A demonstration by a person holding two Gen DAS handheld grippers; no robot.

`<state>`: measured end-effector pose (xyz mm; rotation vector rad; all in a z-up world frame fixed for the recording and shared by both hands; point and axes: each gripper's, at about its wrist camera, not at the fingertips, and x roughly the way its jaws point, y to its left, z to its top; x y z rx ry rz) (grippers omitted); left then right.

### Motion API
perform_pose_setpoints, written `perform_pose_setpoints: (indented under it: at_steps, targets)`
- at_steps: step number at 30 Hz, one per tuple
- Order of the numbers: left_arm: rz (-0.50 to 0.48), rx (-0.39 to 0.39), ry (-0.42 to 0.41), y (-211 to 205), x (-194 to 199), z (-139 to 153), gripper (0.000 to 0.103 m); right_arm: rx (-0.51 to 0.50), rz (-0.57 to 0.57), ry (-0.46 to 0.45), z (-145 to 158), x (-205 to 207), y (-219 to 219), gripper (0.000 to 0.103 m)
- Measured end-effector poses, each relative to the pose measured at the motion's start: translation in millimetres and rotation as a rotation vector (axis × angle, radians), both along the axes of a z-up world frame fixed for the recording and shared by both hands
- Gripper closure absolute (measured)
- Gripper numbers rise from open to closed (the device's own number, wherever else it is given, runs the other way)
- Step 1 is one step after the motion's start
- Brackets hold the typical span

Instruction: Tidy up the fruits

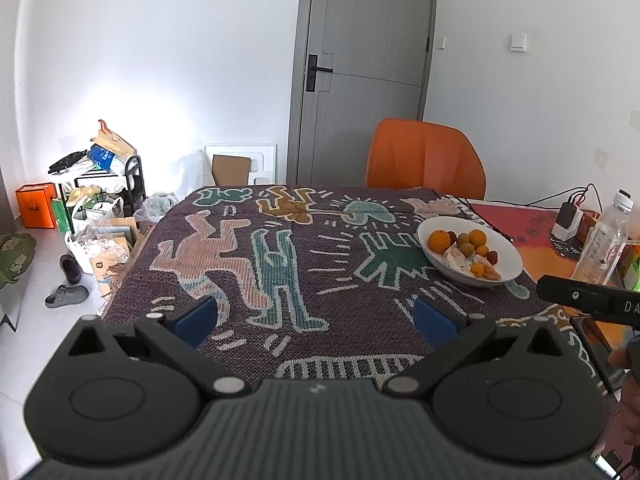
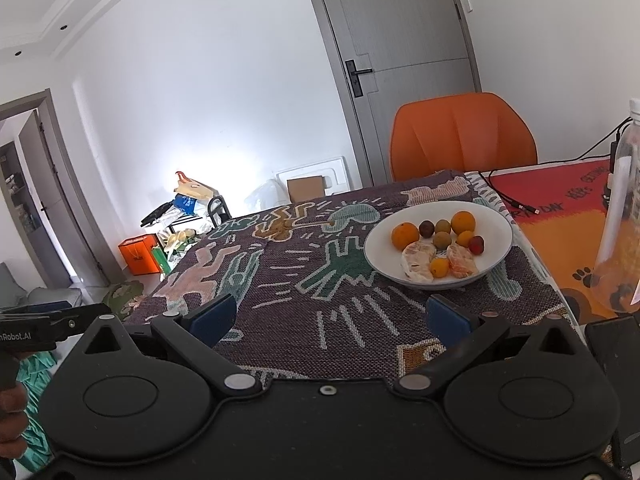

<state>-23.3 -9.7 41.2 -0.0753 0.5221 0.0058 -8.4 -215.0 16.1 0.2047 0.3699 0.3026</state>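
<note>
Each view looks forward along its own gripper, low over the table and tilted slightly down toward the far wall. The left wrist view has its gripper (image 1: 316, 318) at the bottom of frame and the bowl (image 1: 504, 276) at middle right, well off. The right wrist view, over its gripper (image 2: 330, 318), sits nearer the bowl (image 2: 380, 260), right of centre. Both share the cloth (image 1: 344, 320), chair (image 1: 424, 160) and door (image 1: 368, 60).
</note>
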Motion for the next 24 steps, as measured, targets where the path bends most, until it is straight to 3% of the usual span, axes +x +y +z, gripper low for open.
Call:
perform_pose_setpoints:
  at_steps: [24]
  targets:
    - [0.016,0.004,0.037,6,11,-11,0.000,0.007,-0.027,0.026,-8,13,-3,0.000]
